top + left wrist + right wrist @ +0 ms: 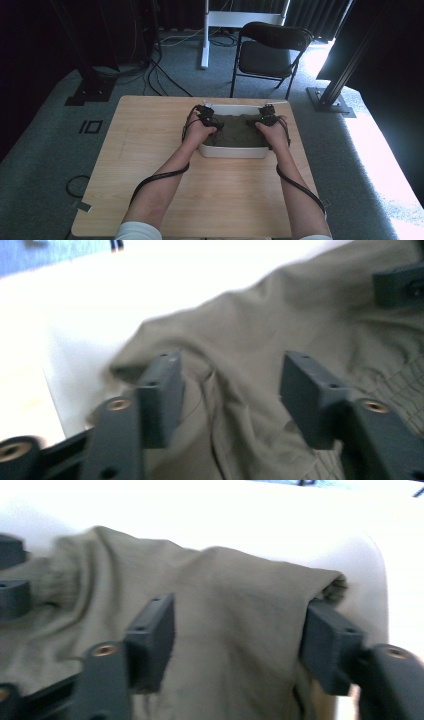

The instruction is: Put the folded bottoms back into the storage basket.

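An olive-green cloth [239, 131] lies crumpled inside a white tub [235, 151] at the far middle of the wooden table. My left gripper [206, 116] is over the tub's left end and my right gripper [266, 115] over its right end. In the left gripper view the jaws of the left gripper [230, 395] stand apart above a fold of the cloth [300, 315], with the tub wall [90, 340] to their left. In the right gripper view the right gripper [240, 640] is open over the cloth [225, 590] near the tub's rounded corner [370, 565]. Neither pinches the fabric.
The light wood table [150, 150] has bare room to the left of the tub and in front of it. Beyond it stand a black folding chair [270, 52], a white stand leg [205, 45] and black frame posts [335, 85]. Cables lie on the carpet [150, 75].
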Available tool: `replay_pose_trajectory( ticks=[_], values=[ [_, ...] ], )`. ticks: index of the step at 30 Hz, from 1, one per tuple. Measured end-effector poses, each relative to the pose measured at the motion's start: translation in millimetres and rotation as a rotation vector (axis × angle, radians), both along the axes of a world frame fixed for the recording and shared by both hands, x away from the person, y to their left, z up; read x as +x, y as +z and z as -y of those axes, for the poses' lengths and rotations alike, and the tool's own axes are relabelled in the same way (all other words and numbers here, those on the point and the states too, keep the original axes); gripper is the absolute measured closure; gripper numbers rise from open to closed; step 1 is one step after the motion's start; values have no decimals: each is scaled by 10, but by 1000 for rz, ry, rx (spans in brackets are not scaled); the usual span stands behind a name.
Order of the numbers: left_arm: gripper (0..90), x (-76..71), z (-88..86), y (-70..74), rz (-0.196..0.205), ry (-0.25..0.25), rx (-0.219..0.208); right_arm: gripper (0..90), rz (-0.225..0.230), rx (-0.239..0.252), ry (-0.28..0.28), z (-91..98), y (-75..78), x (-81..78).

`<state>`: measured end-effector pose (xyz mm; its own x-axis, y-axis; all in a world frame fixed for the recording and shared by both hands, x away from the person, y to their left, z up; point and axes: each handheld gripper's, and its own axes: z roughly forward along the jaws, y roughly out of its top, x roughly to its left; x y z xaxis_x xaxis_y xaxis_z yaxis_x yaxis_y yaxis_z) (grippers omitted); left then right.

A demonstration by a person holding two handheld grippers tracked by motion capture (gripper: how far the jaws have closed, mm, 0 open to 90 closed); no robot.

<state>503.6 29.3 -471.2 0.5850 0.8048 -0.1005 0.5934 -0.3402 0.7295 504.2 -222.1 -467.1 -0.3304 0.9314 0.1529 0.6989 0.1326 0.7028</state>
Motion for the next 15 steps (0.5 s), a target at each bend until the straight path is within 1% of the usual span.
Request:
replay_pose_trajectory(
  ticks=[1,2,4,5,7,8,9,10,11,12,13,15],
  values=[
    [389,-7,-2,15,-8,2,-5,278,6,5,8,-11,7,-6],
    [348,-17,-4,27,-9,2,-21,254,17,6,18,-21,15,-12],
    [339,-41,-14,57,-17,0,-40,219,28,-1,25,-30,26,-26],
    [331,-50,-23,76,-29,13,-54,190,32,-2,21,-30,28,-33],
    [306,-71,-44,114,-21,11,-75,137,52,-36,10,-23,47,-43],
    [304,-86,-52,132,-26,24,-90,135,55,-34,0,-11,59,-47],
    [295,-102,-54,151,-26,19,-99,134,58,-28,-8,2,75,-52],
    [281,-120,-57,162,-10,-5,-100,133,65,-25,-14,14,94,-60],
    [279,-142,-55,171,20,-22,-97,133,70,-18,-18,21,115,-70],
    [272,-165,-50,178,63,-41,-94,134,73,-10,-12,26,133,-80],
    [260,-184,-51,186,75,-45,-82,134,75,-3,-4,28,150,-94],
    [241,-220,-51,187,85,-37,-68,135,78,8,26,24,175,-126]
  ],
)
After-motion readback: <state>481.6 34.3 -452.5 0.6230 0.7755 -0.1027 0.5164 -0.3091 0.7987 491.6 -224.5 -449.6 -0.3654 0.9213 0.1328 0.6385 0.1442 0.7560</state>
